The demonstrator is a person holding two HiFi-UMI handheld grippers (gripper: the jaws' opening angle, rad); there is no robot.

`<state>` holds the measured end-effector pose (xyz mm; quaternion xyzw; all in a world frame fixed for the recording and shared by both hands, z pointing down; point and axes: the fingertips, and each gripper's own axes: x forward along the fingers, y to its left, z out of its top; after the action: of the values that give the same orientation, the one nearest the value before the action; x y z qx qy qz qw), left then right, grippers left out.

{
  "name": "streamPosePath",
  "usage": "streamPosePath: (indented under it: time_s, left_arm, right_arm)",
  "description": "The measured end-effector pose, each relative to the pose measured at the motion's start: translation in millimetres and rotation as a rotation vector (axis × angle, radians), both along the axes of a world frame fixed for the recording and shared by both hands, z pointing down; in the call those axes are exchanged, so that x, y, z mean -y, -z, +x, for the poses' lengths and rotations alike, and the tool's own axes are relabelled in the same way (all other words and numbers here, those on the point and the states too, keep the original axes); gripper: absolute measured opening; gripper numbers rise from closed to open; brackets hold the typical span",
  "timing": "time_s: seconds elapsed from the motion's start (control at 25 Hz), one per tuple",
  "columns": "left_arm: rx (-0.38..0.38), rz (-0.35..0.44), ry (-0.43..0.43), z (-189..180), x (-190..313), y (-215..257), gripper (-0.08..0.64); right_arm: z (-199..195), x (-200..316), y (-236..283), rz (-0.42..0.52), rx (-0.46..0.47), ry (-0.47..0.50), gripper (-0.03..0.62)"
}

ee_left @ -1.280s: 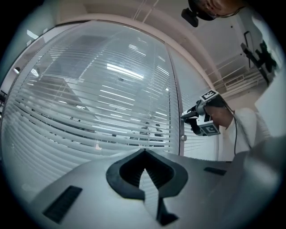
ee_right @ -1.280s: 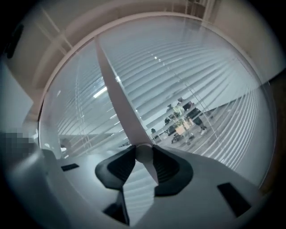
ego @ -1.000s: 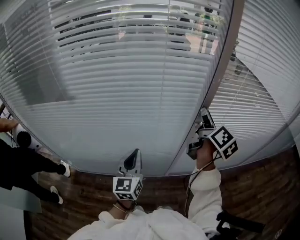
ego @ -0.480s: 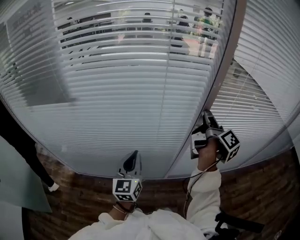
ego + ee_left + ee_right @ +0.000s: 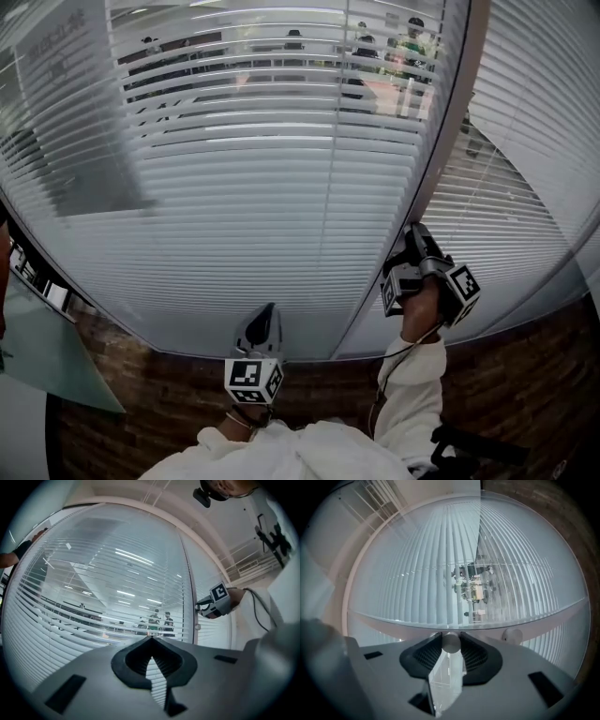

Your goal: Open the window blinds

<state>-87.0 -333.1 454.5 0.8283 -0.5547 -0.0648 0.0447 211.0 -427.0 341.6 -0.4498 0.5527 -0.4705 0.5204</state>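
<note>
While the right gripper (image 5: 413,236) is clamped on a small white round knob (image 5: 451,642) at the pale frame post (image 5: 442,150) beside the window blinds (image 5: 253,187) (slats partly tilted, people visible through the upper rows), the left gripper (image 5: 266,317) hangs before the blinds' lower edge, jaws together on nothing.

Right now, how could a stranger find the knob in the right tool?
Find the pale post between the two blind-covered panes. Two small white knobs sit on it: the wanted knob is clamped in the right tool, the other knob stands free.
</note>
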Motion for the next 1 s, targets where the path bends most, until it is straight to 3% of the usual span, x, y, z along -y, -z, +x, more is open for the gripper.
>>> streamPosePath:
  time_s: [0.08, 0.2, 0.36, 0.48, 0.56, 0.68, 0.76, 1.0]
  left_arm:
    - [0.001, -0.006, -0.003, 2, -2, 1, -0.003]
    - [0.003, -0.003, -0.017, 5, -3, 3, -0.003]
    - [-0.001, 0.015, -0.034, 11, -4, 17, -0.003]
    - [-0.014, 0.044, -0.051, 17, -4, 33, -0.003]
    - [-0.017, 0.051, -0.070, 24, -5, 40, -0.003]
    - [0.006, 0.007, -0.115, 37, -9, 30, -0.003]
    - [0.019, -0.037, -0.139, 45, -12, 18, -0.003]
    - [0.016, -0.074, -0.156, 53, -18, 6, -0.003]
  right_arm:
    - [-3, 0, 5, 0.033, -0.088, 0.012, 0.132]
    - [-10, -10, 15, 0.061, -0.328, -0.012, 0.133]
    - [-18, -42, 14, 0.006, -0.857, -0.141, 0.133]
    - [-52, -69, 4, 0.055, -1.287, -0.206, 0.133]
    - [-79, -89, -18, 0.096, -1.464, -0.206, 0.117]
    - [-107, -113, -67, 0.079, -1.554, -0.160, 0.038]
    - [-120, -121, -88, 0.060, -1.570, -0.115, 0.029]
    - [-130, -121, -78, 0.117, -1.605, -0.127, 0.018]
